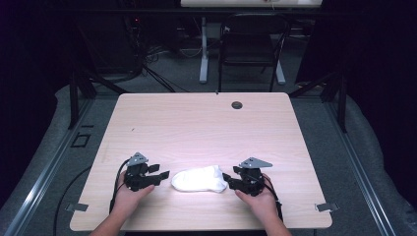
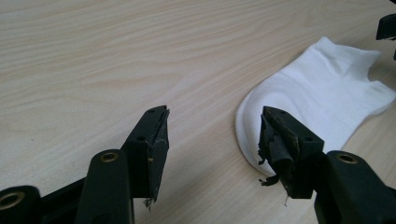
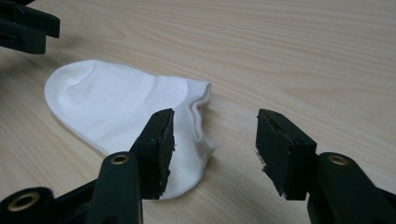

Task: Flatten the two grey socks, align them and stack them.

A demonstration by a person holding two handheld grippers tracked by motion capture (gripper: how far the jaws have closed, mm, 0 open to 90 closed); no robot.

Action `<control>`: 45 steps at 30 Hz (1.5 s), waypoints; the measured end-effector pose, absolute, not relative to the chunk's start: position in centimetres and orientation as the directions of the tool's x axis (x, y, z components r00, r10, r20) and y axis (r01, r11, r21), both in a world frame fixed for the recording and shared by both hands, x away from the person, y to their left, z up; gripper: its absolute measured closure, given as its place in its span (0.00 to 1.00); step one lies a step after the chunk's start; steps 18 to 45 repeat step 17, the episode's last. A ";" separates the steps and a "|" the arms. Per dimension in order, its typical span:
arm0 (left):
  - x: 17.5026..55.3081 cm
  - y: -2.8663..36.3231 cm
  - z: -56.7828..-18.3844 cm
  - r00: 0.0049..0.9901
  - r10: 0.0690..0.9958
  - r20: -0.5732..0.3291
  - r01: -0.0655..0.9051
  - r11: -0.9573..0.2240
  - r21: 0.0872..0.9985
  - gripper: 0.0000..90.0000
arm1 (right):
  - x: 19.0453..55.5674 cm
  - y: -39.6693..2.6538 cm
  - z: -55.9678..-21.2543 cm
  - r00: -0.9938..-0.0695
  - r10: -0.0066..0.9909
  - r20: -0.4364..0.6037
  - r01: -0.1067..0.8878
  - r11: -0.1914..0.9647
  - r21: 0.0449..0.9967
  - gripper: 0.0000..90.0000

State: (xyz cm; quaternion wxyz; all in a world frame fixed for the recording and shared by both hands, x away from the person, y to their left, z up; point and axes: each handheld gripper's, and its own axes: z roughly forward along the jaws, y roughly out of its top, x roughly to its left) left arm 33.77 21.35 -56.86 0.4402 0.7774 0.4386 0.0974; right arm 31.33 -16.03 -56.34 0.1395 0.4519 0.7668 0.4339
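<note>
A white ankle sock lies flat near the front edge of the wooden table, toe to the left and cuff to the right. My left gripper sits just left of the toe, jaws open and holding nothing. In the left gripper view the sock lies by the right jaw of this gripper. My right gripper rests at the cuff end, also open. In the right gripper view its left jaw overlaps the sock at the cuff, and the gap of this gripper holds bare wood.
A round cable grommet sits near the table's far edge. Beyond the table stand a black chair and a white desk leg. Cables trail from both grippers over the front edge. Bare wood spreads behind the sock.
</note>
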 end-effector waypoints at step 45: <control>34.0 21.1 -57.2 0.600 0.763 -0.242 0.608 -0.237 0.758 0.48 | 31.9 -16.6 -57.1 -0.519 0.832 0.197 0.603 0.193 0.774 0.52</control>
